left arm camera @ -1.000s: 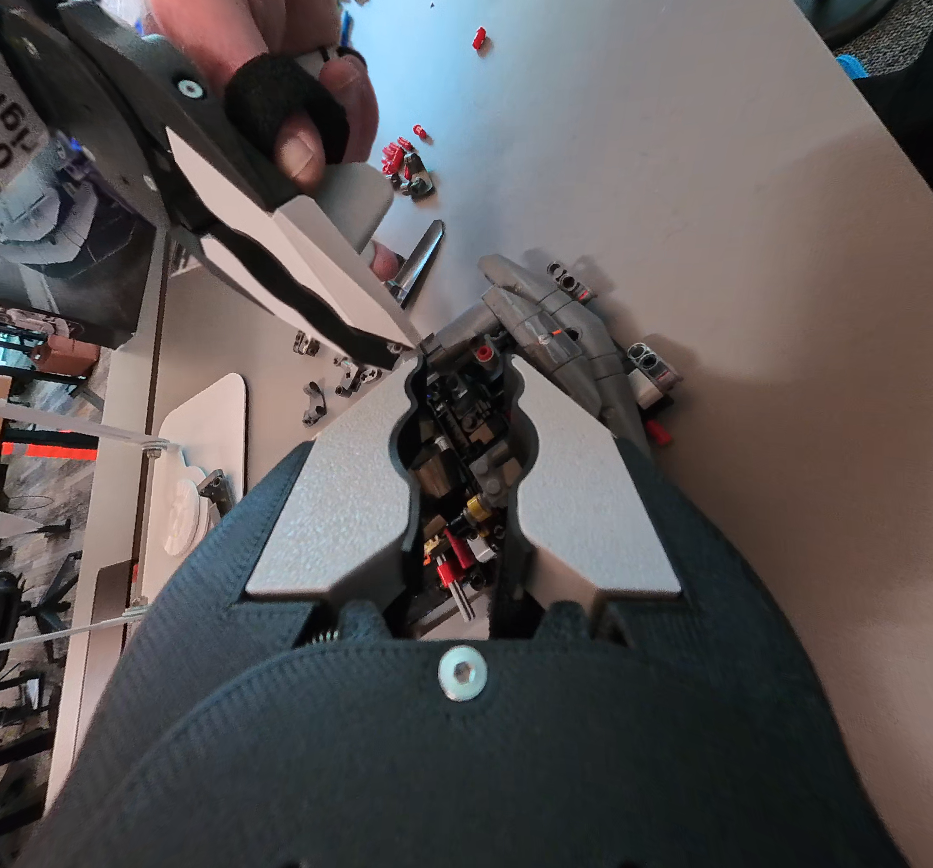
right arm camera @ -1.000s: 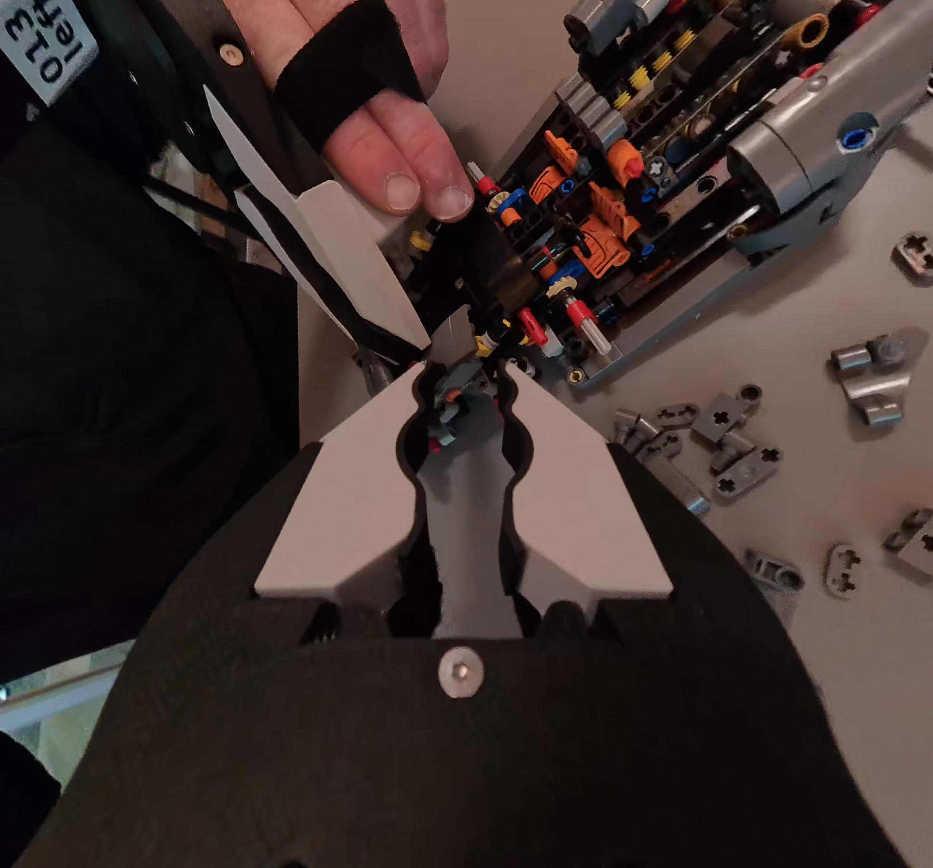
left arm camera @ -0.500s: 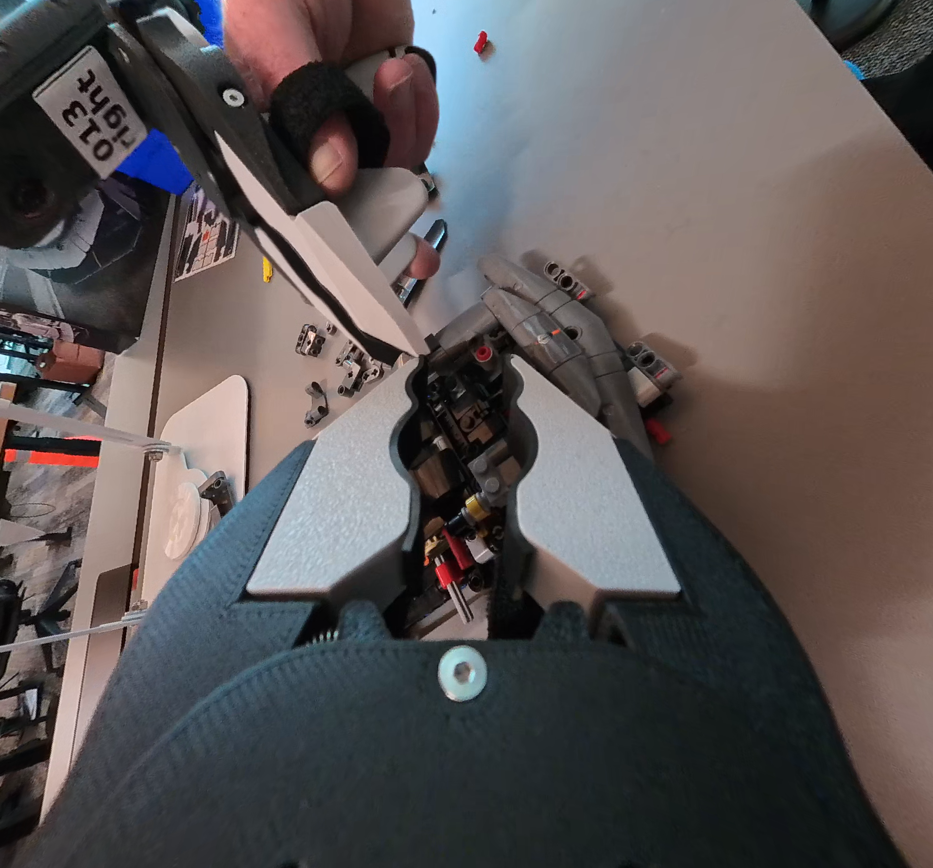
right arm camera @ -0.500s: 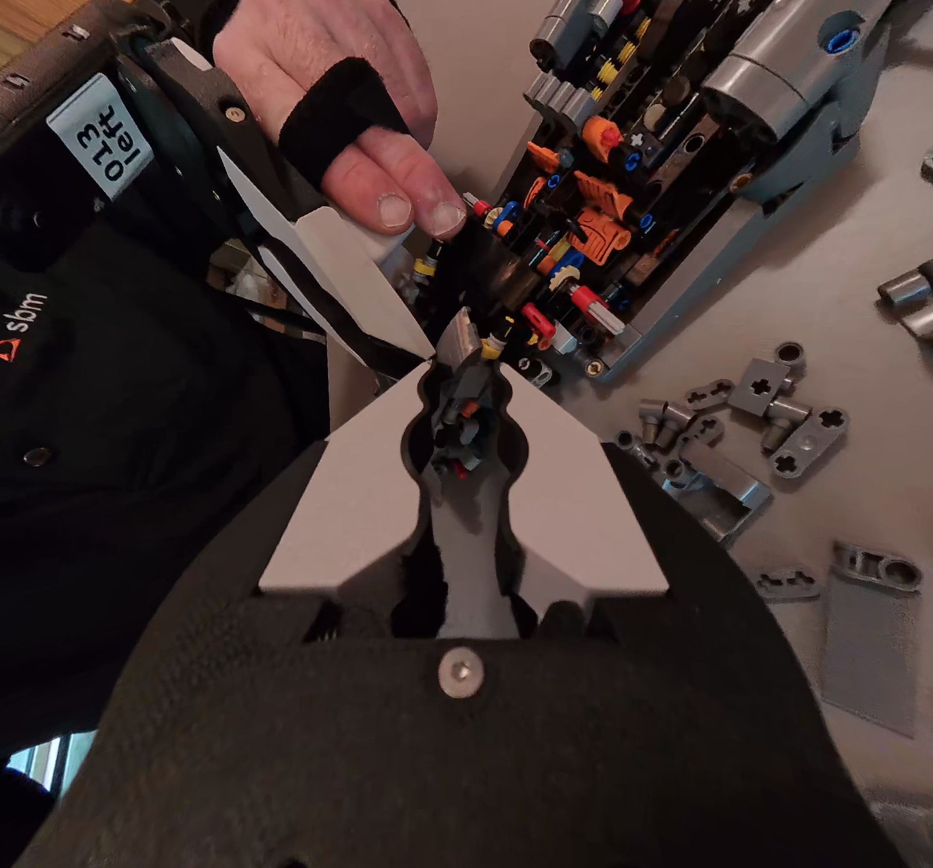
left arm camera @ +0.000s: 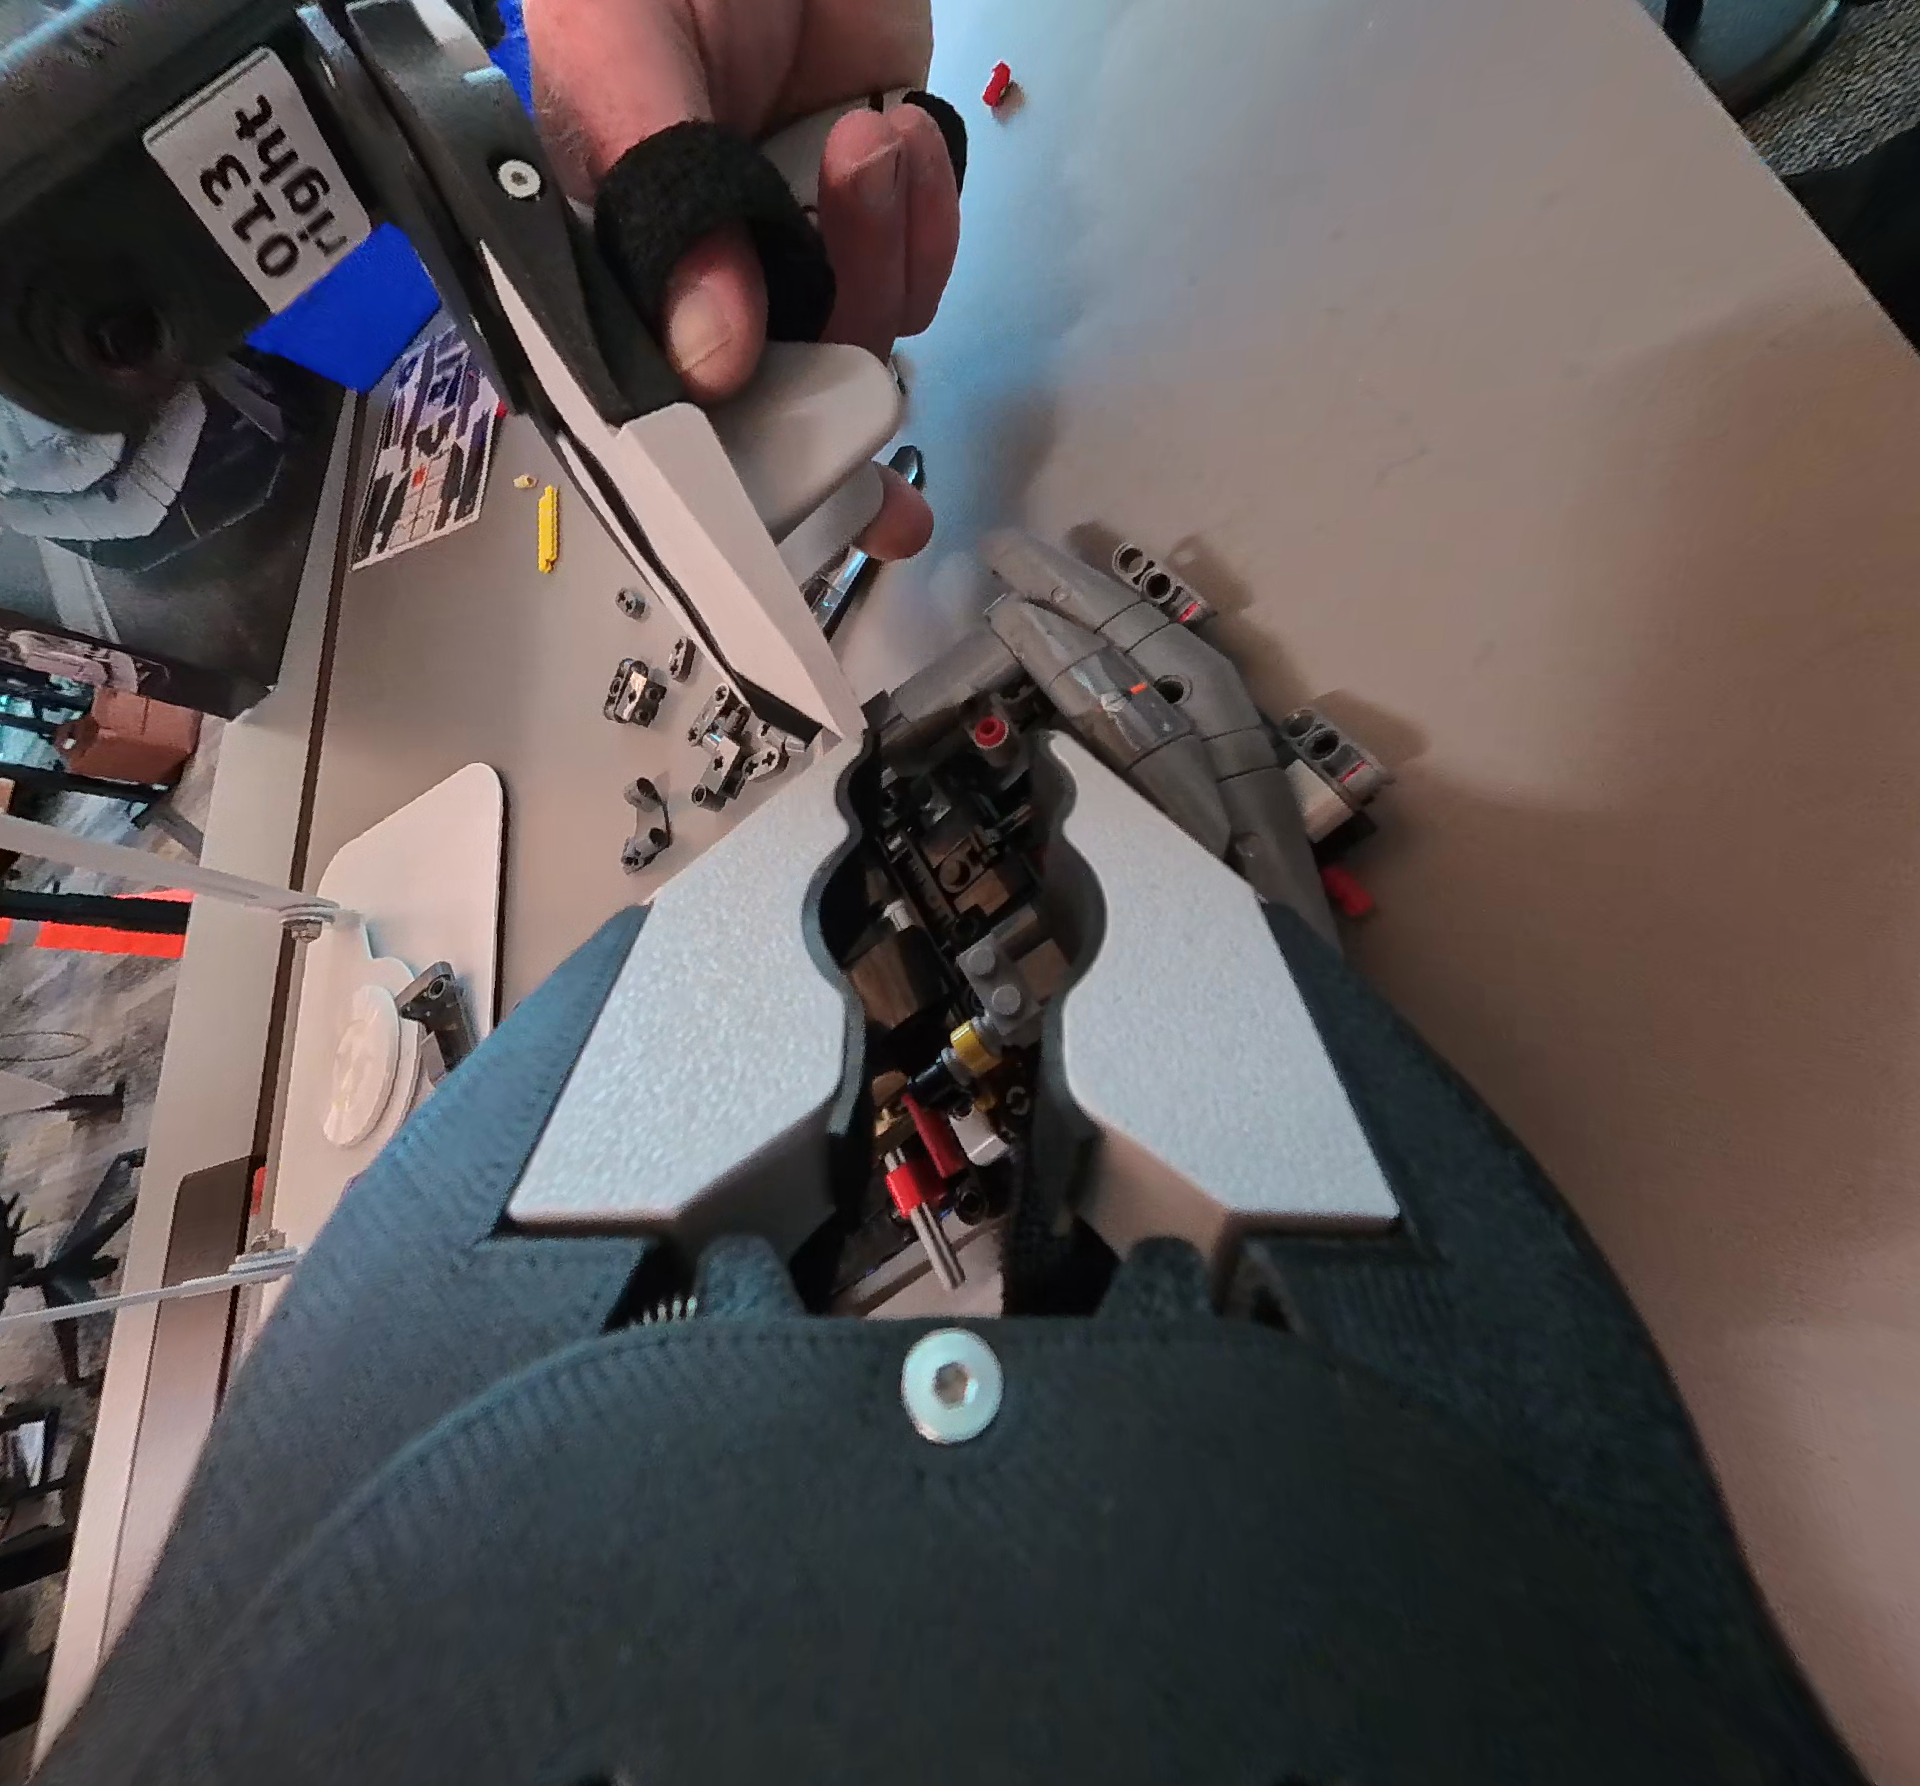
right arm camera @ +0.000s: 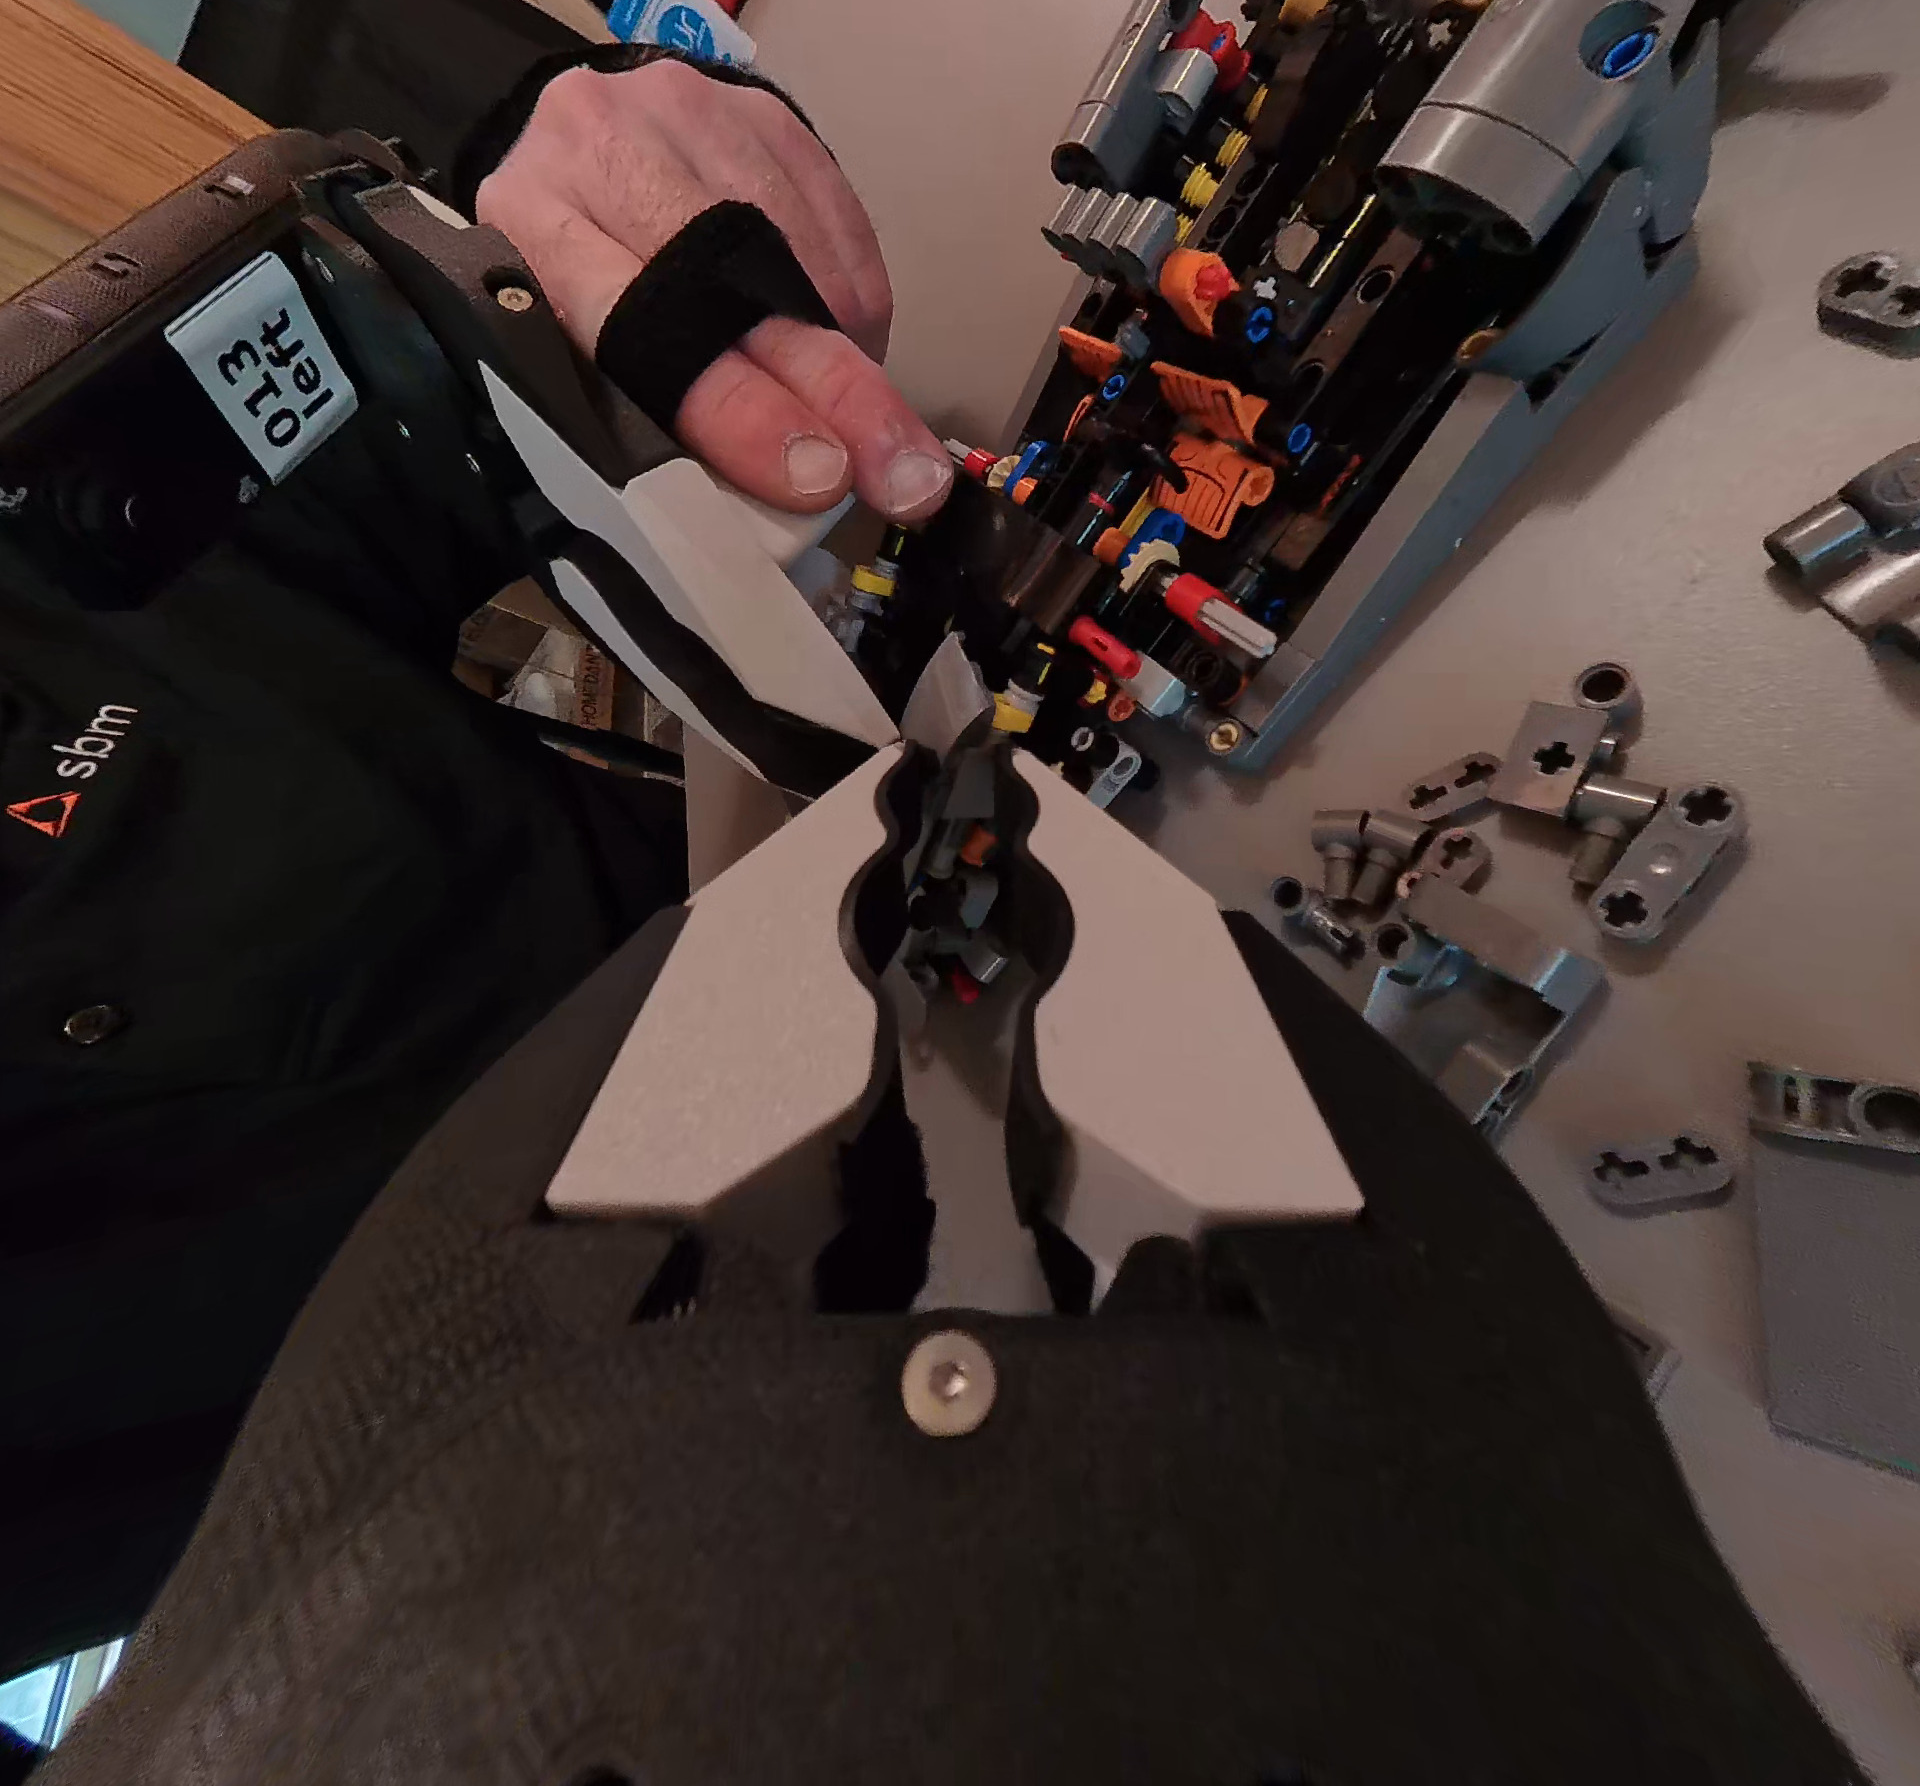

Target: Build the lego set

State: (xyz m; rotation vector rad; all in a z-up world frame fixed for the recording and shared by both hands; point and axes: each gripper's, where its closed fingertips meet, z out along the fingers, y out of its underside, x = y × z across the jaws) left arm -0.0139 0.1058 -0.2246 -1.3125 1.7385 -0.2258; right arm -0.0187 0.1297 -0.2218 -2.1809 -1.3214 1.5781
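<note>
My left gripper [left arm camera: 951, 760] is shut on one end of a grey and black building-brick model [left arm camera: 1122, 697], whose black inner parts show between its fingers. My right gripper [right arm camera: 958, 760] has its fingertips closed on a small grey part [right arm camera: 966, 786] at the near end of the same model [right arm camera: 1351, 386]. In the left wrist view the right gripper [left arm camera: 831, 708] comes in from the upper left, held by a hand, with its tip at the model's corner. In the right wrist view the left gripper [right arm camera: 914, 702] meets mine tip to tip.
Loose grey connector pieces [right arm camera: 1558, 801] and a flat grey panel [right arm camera: 1839, 1300] lie right of the model. In the left wrist view small grey pieces [left arm camera: 707, 728], a yellow piece [left arm camera: 548, 526], a white tray [left arm camera: 416, 905] and a red piece [left arm camera: 1000, 82] lie on the table. The grippers are tip to tip, or close to it.
My right gripper's jaws have narrowed onto the grey part at the model's end, and it has swung more upright. My left gripper keeps its hold and has not moved.
</note>
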